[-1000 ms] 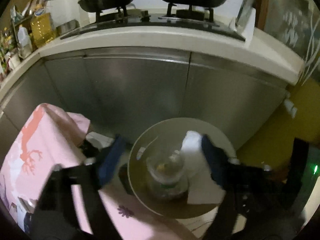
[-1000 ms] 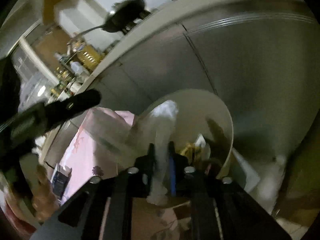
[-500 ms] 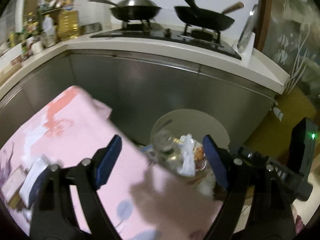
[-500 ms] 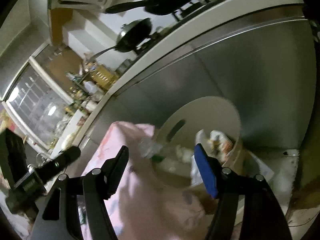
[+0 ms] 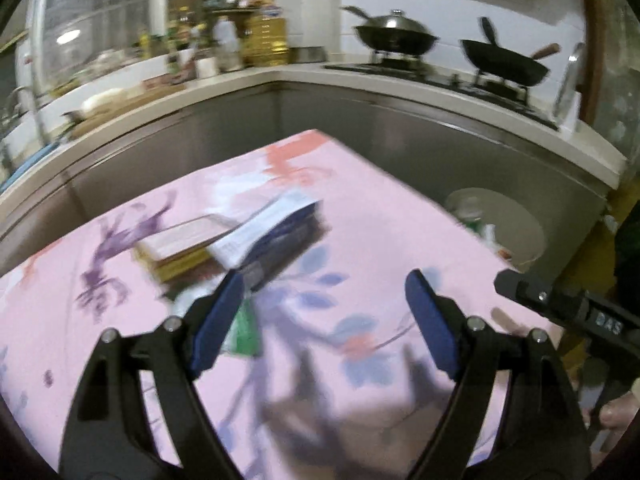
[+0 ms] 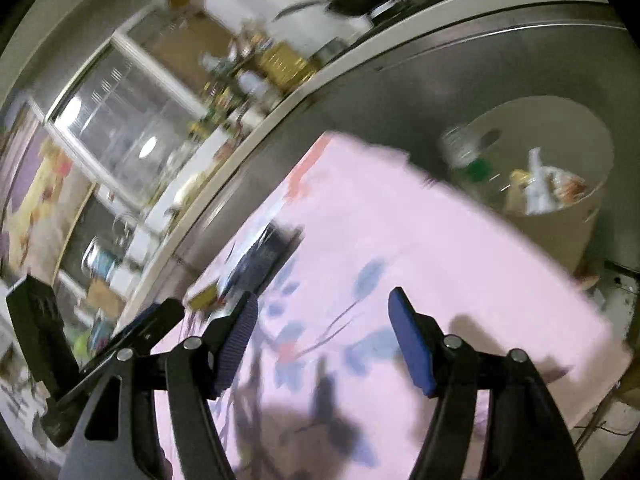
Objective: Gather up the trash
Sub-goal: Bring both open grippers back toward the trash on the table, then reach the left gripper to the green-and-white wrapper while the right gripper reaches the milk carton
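My left gripper [image 5: 324, 280] hangs open over the pink flowered tablecloth [image 5: 384, 208], nothing between its fingers. Just past its left finger lie a blue-and-white box [image 5: 280, 228], a flat yellow box [image 5: 180, 250] and a blurred green packet [image 5: 244, 328]. My right gripper [image 6: 324, 294] is open and empty too, above the same cloth [image 6: 400, 232], with the blue box [image 6: 264, 256] ahead to its left. The round beige bin [image 6: 560, 236] stands past the table's far right edge, holding a clear bottle [image 6: 464, 152] and white wrappers [image 6: 536, 188]. The bin [image 5: 520, 216] also shows in the left wrist view.
Steel cabinet fronts [image 5: 420, 148] run behind the table and bin under a white counter [image 5: 440, 92] with two pans on a hob [image 5: 500, 64] and many bottles [image 5: 264, 40]. A hand [image 5: 616, 412] holding the other gripper shows at the right edge.
Both grippers pulled back from the bin and swung left over the pink table. The right gripper, earlier shut on a white wrapper above the bin, let it go and now stands open.
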Demonstrator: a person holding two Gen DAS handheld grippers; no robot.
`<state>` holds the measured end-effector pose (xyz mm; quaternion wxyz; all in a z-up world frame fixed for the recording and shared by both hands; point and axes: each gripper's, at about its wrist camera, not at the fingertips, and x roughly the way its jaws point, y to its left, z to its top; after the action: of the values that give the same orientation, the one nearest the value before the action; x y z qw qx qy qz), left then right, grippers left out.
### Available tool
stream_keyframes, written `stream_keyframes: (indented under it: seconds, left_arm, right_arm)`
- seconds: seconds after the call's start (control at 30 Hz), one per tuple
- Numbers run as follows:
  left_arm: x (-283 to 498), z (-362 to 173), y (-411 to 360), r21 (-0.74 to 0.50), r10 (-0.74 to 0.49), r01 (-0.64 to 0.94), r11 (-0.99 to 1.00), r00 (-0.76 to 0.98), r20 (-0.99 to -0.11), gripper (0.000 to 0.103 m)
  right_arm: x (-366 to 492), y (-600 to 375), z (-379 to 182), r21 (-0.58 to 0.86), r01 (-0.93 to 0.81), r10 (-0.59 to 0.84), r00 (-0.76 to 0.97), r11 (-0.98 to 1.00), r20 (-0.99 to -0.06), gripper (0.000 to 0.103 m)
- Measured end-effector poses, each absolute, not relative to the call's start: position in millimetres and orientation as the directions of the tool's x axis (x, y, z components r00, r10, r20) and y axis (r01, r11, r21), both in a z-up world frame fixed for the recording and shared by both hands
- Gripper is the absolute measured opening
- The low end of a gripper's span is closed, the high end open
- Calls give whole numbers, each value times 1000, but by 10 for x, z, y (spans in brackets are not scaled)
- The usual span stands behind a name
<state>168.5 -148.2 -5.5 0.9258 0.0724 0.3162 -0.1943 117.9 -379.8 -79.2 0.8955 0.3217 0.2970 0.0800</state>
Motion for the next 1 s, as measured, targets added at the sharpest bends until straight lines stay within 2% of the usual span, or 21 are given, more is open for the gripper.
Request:
stream_keyframes:
  seconds: [0.47, 1.0]
  left_arm:
    - [1604, -337, -298, -5, -132, 168, 986, 757, -641, 79]
    - [1732, -580, 337, -45, -63, 44, 998, 732, -679, 79]
  right_arm:
    - [1286, -2718, -788, 555, -86, 450, 692, 828, -564, 66]
    - [1400, -2255, -844, 499, -134, 460, 638, 856, -618, 66]
